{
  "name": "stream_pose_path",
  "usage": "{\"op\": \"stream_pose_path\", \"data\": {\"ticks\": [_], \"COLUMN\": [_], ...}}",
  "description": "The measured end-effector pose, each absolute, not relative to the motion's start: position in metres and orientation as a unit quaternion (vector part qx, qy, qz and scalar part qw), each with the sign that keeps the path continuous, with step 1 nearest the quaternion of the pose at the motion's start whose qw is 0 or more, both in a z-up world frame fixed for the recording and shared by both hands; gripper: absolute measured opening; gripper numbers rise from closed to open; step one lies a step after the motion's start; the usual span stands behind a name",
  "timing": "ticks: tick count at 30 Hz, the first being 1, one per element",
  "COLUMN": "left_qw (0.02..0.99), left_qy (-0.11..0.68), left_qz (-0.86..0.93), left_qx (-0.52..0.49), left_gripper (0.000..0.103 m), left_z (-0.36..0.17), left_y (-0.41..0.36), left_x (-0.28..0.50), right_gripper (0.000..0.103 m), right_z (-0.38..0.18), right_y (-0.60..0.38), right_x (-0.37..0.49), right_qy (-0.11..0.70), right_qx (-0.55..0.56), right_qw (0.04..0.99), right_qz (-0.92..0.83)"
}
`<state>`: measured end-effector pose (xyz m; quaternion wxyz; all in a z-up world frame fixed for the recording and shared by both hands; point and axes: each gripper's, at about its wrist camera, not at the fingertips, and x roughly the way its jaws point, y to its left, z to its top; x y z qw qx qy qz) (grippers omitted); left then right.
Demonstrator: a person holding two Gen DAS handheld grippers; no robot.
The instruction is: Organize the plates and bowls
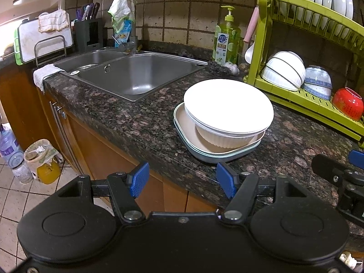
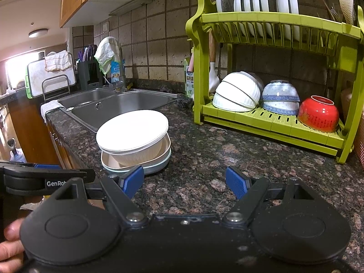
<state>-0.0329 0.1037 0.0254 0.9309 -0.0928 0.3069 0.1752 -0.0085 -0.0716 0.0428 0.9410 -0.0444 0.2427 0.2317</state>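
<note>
From the left wrist, your left gripper [image 1: 182,179] hangs spread and empty off the countertop's [image 1: 127,122] front edge, facing the stacked white plates [image 1: 228,104] atop a ribbed bowl [image 1: 221,140] and square dishes [image 1: 188,134]. From the right wrist, your right gripper [image 2: 184,182], jaws apart, hovers above the counter; the plates look glazed, slick and breakable, so pinch the top rim.

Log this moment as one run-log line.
left gripper: open, empty | right gripper: open, empty | dish stack: on counter, untouched | green rack: bowls below, plates above

Red bowl [image 2: 318,113], lime-green rack [image 2: 273,20]
</note>
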Motion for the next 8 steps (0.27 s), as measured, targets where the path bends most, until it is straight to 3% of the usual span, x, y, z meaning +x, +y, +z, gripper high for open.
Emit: {"op": "stream_pose_path", "data": {"ticks": [8], "left_qw": [0.932], "left_qy": [0.305], "left_qz": [0.176], "left_qx": [-0.088], "left_gripper": [0.068], "left_z": [0.0249], "left_y": [0.1018], "left_x": [-0.0324], "right_gripper": [0.083], "right_z": [0.0416], "right_y": [-0.0709], "right_x": [-0.0089], "right_qy": [0.244], "right_qx": [-0.044], "right_qw": [0.94], "right_qz": [0.234]}}
